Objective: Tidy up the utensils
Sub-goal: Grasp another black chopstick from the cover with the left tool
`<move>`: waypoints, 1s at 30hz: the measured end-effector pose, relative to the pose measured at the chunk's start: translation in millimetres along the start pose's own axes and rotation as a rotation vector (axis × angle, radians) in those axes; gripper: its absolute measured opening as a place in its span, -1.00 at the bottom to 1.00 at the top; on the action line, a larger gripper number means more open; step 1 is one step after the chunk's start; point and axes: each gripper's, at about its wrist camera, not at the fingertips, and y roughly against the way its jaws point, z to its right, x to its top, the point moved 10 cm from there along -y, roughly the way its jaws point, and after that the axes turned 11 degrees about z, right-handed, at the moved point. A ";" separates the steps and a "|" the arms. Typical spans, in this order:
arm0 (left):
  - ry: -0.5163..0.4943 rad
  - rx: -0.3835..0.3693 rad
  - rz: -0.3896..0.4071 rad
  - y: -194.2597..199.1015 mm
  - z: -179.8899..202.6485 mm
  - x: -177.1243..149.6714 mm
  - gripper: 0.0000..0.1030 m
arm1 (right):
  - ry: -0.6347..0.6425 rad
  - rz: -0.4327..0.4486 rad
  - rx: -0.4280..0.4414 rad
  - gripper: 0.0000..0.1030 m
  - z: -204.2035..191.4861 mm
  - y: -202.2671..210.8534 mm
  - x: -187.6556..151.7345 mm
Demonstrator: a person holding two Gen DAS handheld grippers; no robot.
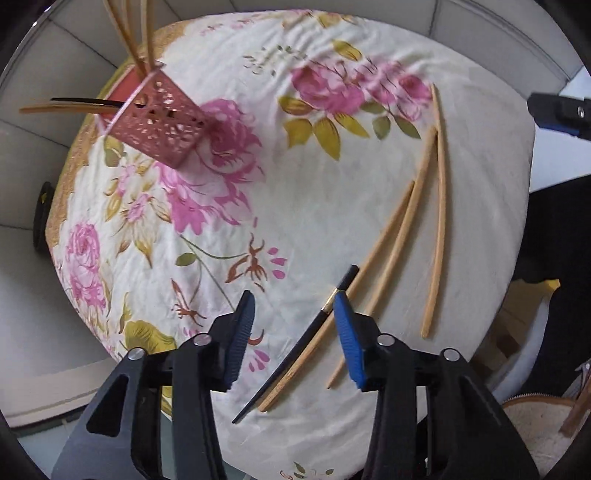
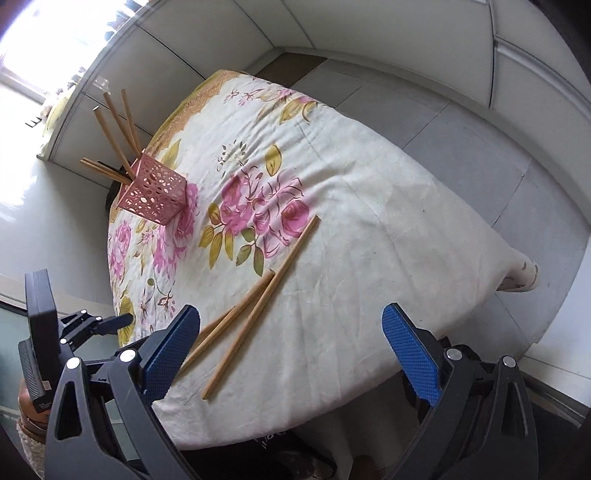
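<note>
A pink perforated holder (image 1: 159,122) stands at the far left of the floral tablecloth (image 1: 314,177) with several chopsticks (image 1: 129,33) in it. It also shows in the right wrist view (image 2: 153,194). Three wooden chopsticks (image 1: 410,218) and one black chopstick (image 1: 295,350) lie loose on the cloth. My left gripper (image 1: 295,325) is open, low over the black chopstick, which lies between its fingers. My right gripper (image 2: 291,347) is open and empty above the near ends of the wooden chopsticks (image 2: 258,306).
The table's near edge (image 2: 332,435) drops to a dark area below. A woven basket (image 1: 535,424) sits at the lower right. Pale tiled floor (image 2: 424,129) and white cabinets (image 2: 369,29) surround the table. The left gripper's body (image 2: 48,332) shows at left.
</note>
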 end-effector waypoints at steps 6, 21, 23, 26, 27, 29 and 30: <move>-0.087 -0.031 -0.086 -22.1 2.1 -8.8 -0.57 | -0.001 -0.001 0.008 0.87 4.8 -4.8 1.1; -0.142 -0.058 -0.134 -48.2 1.0 -24.4 -0.64 | -0.017 -0.041 0.014 0.87 3.1 -17.5 -1.8; -0.191 -0.035 -0.133 -50.7 7.5 -22.0 -0.64 | -0.024 -0.047 0.002 0.87 5.2 -20.2 -1.9; -0.140 -0.059 -0.161 -53.6 7.7 -20.4 -0.90 | -0.045 -0.067 -0.021 0.87 8.1 -27.6 -1.4; -0.112 -0.089 -0.161 -54.9 11.3 -18.6 -1.00 | -0.050 -0.073 -0.032 0.87 8.5 -30.5 -0.4; -0.044 -0.083 -0.128 -56.2 5.2 -14.3 -1.00 | -0.059 -0.096 -0.053 0.87 8.8 -36.8 1.5; 0.015 -0.076 -0.105 -57.4 -4.2 -12.0 -1.00 | -0.059 -0.105 -0.061 0.87 8.7 -39.3 1.8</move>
